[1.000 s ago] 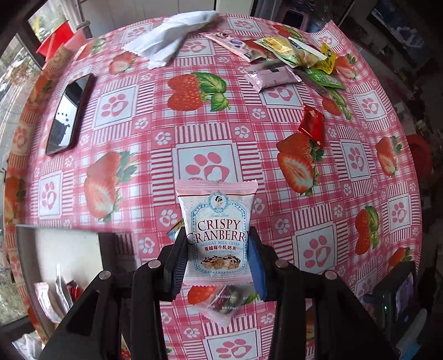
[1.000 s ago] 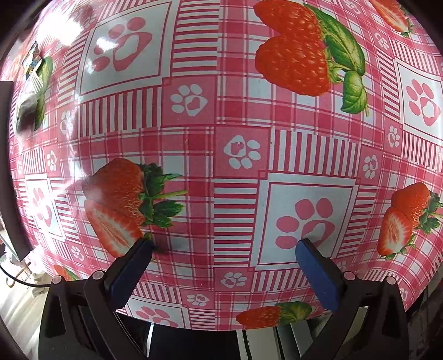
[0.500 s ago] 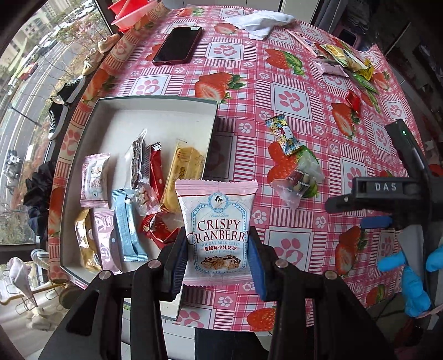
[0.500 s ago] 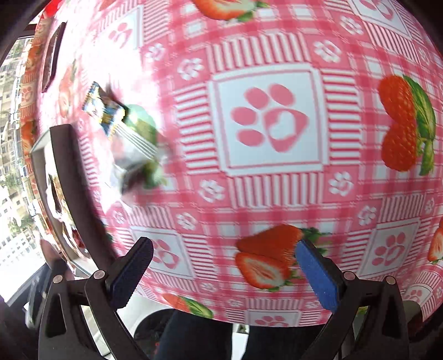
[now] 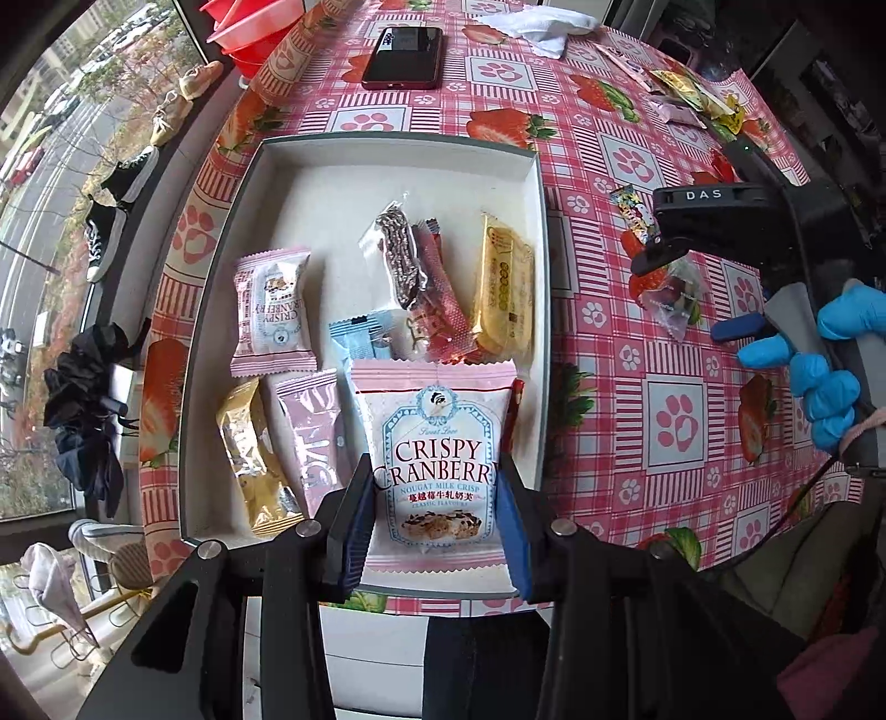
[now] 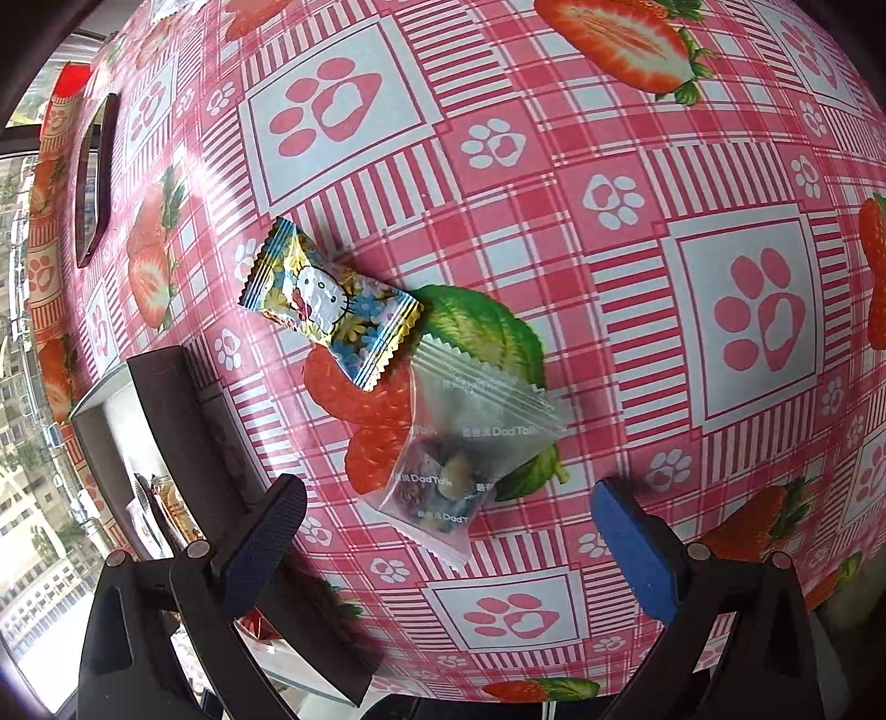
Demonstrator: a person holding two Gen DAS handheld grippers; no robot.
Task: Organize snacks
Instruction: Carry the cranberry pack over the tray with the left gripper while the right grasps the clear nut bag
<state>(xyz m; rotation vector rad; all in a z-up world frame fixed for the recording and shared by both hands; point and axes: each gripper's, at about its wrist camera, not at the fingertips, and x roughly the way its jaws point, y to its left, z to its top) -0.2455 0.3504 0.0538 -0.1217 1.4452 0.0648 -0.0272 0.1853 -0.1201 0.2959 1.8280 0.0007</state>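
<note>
My left gripper (image 5: 434,518) is shut on a pink Crispy Cranberry packet (image 5: 434,459) and holds it above the near right part of the white tray (image 5: 398,145), which holds several snack packets. My right gripper (image 6: 443,531) is open, just above a clear nut packet (image 6: 470,448) on the tablecloth. A Hello Kitty candy (image 6: 329,302) lies touching that packet's far left corner. In the left wrist view the right gripper (image 5: 736,329) hovers right of the tray over the clear packet (image 5: 673,296).
A phone (image 5: 404,58) and a white cloth (image 5: 540,25) lie at the far side of the table. More loose snacks (image 5: 692,99) lie at the far right. The tray's dark rim (image 6: 183,421) is left of my right gripper. The table's near edge is close.
My left gripper carried the cranberry packet leftwards over the tray. My right gripper moved across the tablecloth until the clear nut packet and Hello Kitty candy sit in front of its open jaws.
</note>
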